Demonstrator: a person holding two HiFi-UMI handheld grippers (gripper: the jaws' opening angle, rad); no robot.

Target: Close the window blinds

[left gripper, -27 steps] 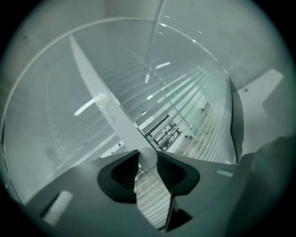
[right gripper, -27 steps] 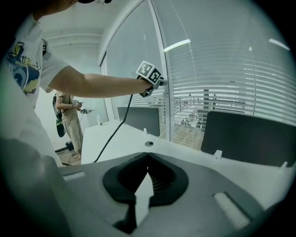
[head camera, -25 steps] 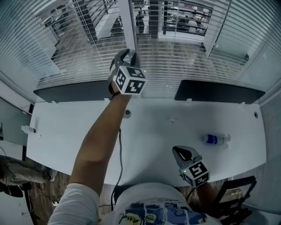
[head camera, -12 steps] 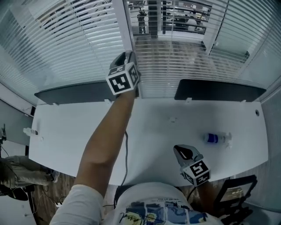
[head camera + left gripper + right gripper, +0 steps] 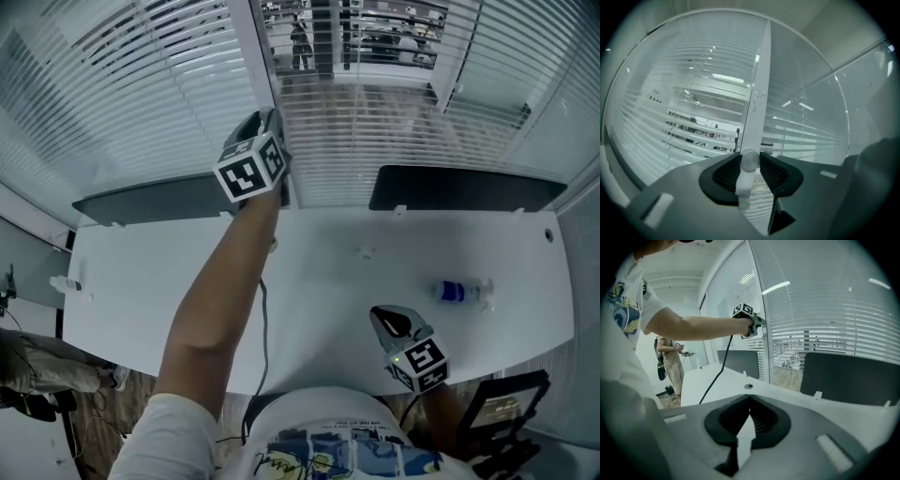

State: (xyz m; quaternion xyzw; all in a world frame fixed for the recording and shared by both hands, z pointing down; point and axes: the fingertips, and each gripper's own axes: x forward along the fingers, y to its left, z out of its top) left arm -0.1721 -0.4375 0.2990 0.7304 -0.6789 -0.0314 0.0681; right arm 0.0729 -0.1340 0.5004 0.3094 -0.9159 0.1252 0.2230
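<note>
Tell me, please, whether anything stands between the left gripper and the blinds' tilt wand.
Nothing visible does. The wand already sits between the jaws of the left gripper, touching both pads, though those jaws have just been opening.

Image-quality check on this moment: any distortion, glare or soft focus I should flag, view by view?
Head view: strong wide-angle bowing, the white desk edges curve; cool, even light. Left gripper view: fisheye with dark corners, ceiling-light reflections streak the window glass, and the white plastic blind wand goes soft near the lens. Right gripper view: same fisheye vignette, the white window frame bends, sharp otherwise.
</note>
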